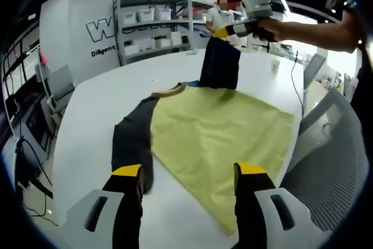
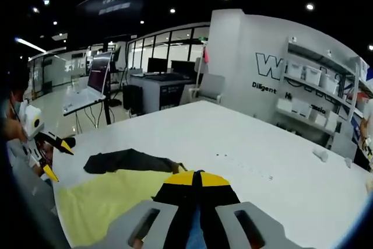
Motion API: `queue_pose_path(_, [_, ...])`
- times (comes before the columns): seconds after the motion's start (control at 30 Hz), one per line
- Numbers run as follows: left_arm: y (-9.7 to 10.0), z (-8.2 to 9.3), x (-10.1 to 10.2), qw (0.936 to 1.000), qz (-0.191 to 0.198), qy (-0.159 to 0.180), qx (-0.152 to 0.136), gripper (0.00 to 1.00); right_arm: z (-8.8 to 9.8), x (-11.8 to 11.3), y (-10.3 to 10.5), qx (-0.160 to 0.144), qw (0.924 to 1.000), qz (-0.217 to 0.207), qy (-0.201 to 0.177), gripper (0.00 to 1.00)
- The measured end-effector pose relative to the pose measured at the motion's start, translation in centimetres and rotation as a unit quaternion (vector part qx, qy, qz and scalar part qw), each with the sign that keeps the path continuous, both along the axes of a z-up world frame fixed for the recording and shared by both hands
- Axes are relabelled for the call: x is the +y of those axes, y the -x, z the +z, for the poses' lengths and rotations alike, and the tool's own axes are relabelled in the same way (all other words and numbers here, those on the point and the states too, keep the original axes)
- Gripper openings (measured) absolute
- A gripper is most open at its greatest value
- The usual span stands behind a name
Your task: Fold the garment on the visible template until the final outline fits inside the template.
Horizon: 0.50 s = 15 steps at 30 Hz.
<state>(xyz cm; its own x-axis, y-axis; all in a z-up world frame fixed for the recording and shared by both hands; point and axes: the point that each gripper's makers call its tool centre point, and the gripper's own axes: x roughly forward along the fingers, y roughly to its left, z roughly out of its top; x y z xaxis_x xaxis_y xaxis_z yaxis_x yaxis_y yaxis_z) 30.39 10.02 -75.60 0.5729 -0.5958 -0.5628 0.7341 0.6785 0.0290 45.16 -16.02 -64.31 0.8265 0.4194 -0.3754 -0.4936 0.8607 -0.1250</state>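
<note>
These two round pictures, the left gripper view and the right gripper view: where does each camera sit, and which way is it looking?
Left gripper view: rides on the left tool, low over the white table, facing the yellow-green template and dark garment; across it, the person's hand holds the right tool, lifting part of the garment.
Right gripper view: rides on the right tool, raised, facing back over the table; the left tool shows at its left edge.
Shared: table, template, garment, wall shelves.
</note>
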Motion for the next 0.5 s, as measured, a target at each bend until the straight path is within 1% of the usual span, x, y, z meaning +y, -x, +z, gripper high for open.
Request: queue_pose_path(0.5, [0.3,-0.1,0.1,1.0,-0.002,-0.006,0.003,0.63,-0.6,3.7,-2.1,0.009,0.9994,0.028,-0.019,0.0])
